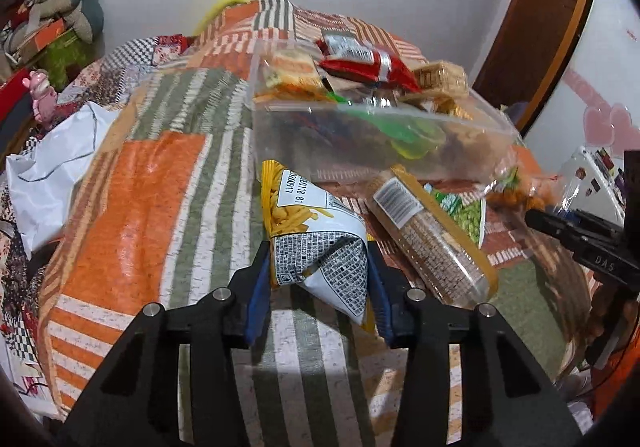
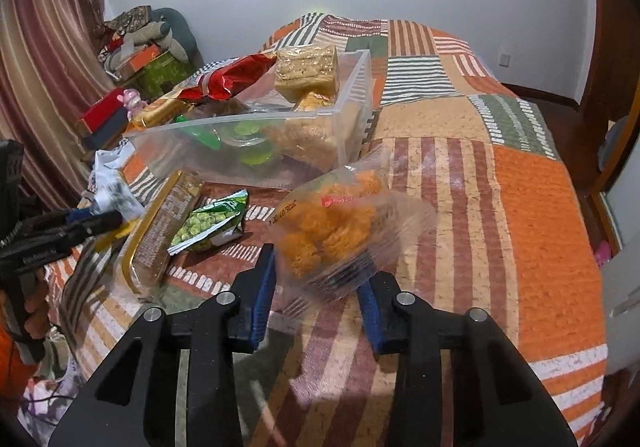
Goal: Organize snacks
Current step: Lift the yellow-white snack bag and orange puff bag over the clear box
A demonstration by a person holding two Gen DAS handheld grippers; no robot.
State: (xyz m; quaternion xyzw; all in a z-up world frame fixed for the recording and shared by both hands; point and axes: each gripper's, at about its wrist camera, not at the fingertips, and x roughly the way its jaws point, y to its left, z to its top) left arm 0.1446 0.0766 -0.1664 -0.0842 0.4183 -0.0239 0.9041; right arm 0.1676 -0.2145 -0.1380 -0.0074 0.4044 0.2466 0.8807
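Your left gripper [image 1: 320,267] is clamped on the yellow-and-white crinkled bag of potato sticks [image 1: 308,231], and your right gripper [image 2: 320,271] is closed on the clear plastic bag of orange puffed snacks [image 2: 332,223], both just above the striped patchwork bedspread [image 2: 520,207]. Between them on the bed lie a long gold-edged packet of brown biscuits [image 1: 432,243] and a green bag of peas [image 2: 208,223]. Beyond those sits the clear plastic storage bin [image 2: 352,87] holding a red foil bag [image 1: 360,63] and other snacks.
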